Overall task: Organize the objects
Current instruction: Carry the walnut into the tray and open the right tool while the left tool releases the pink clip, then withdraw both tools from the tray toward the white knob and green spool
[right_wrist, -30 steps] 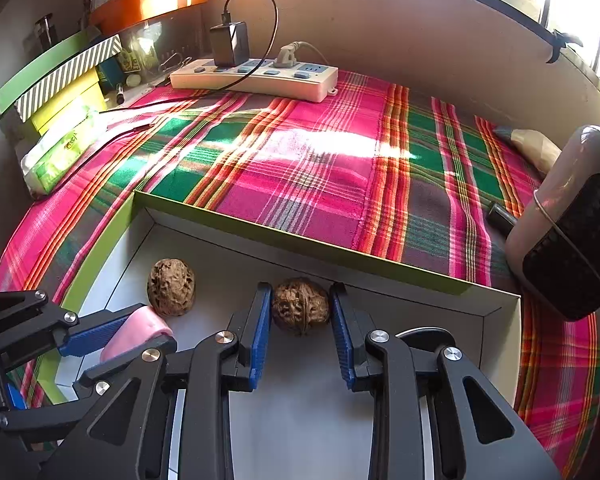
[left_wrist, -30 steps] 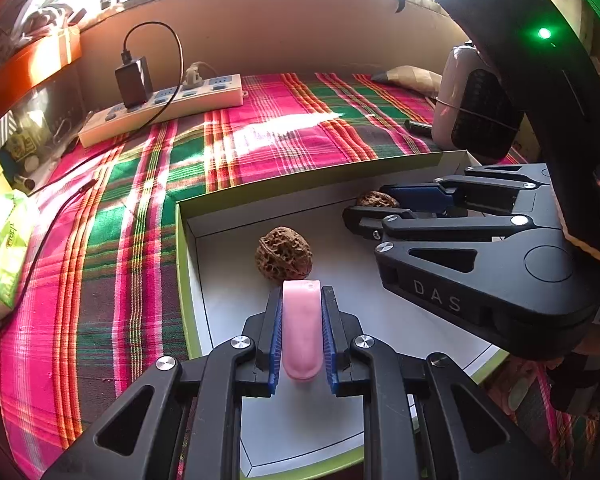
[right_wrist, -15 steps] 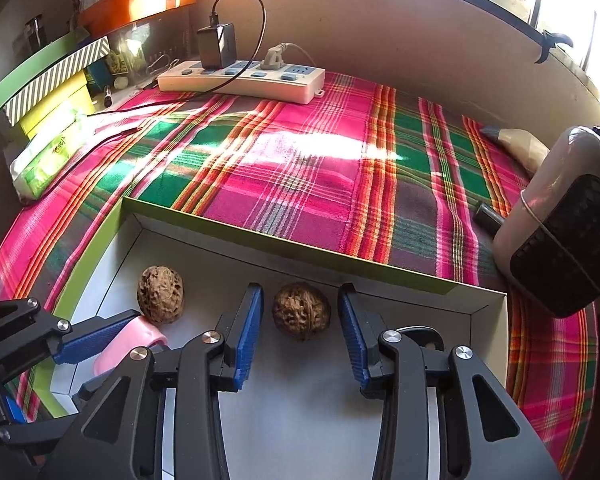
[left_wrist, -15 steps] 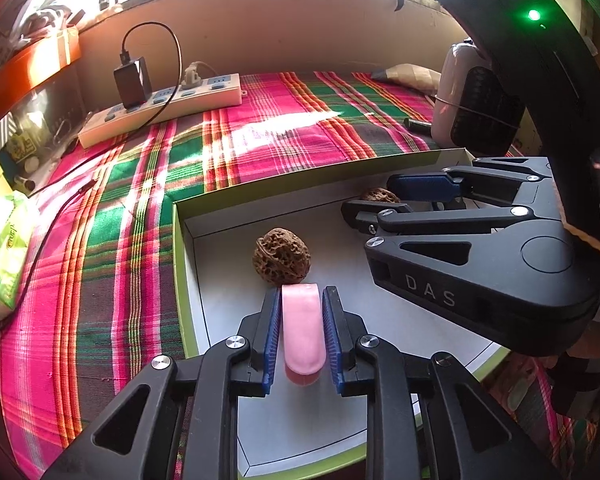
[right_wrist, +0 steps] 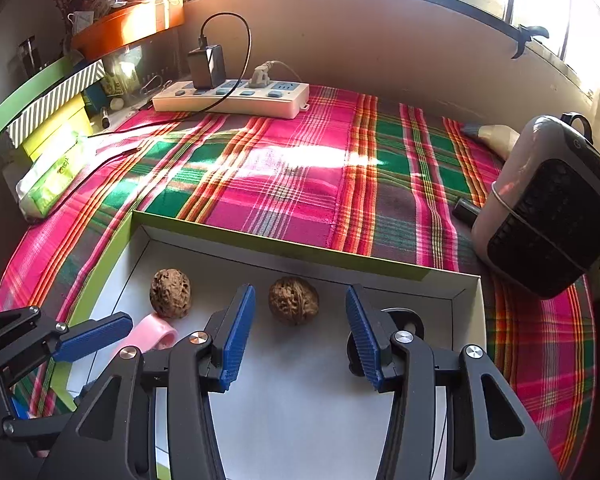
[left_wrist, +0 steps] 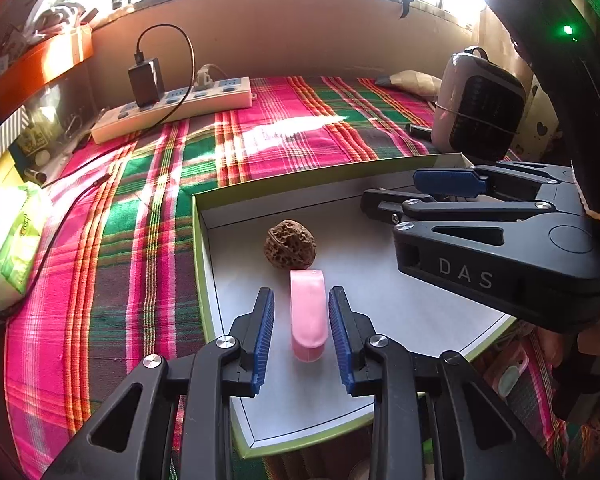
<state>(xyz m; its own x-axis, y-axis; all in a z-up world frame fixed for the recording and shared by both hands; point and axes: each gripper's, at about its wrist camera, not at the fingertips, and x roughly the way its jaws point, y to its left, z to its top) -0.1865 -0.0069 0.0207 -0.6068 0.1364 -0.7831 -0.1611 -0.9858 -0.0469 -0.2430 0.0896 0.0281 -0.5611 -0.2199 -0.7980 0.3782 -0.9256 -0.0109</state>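
Opening, the left gripper (left_wrist: pixel 302 326) straddles the pink piece (left_wrist: pixel 308 314), pads clear of it; the right gripper (right_wrist: pixel 300 334), also opening, flanks a walnut (right_wrist: pixel 294 300) untouched. Count in the tray (right_wrist: pixel 260 242): two walnuts, second (right_wrist: pixel 170 293) beside the pink piece; one pink piece.

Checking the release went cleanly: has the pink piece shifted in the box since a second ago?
No. The pink piece sits just below the walnut as before; only the left gripper fingers are opening, clear of it.
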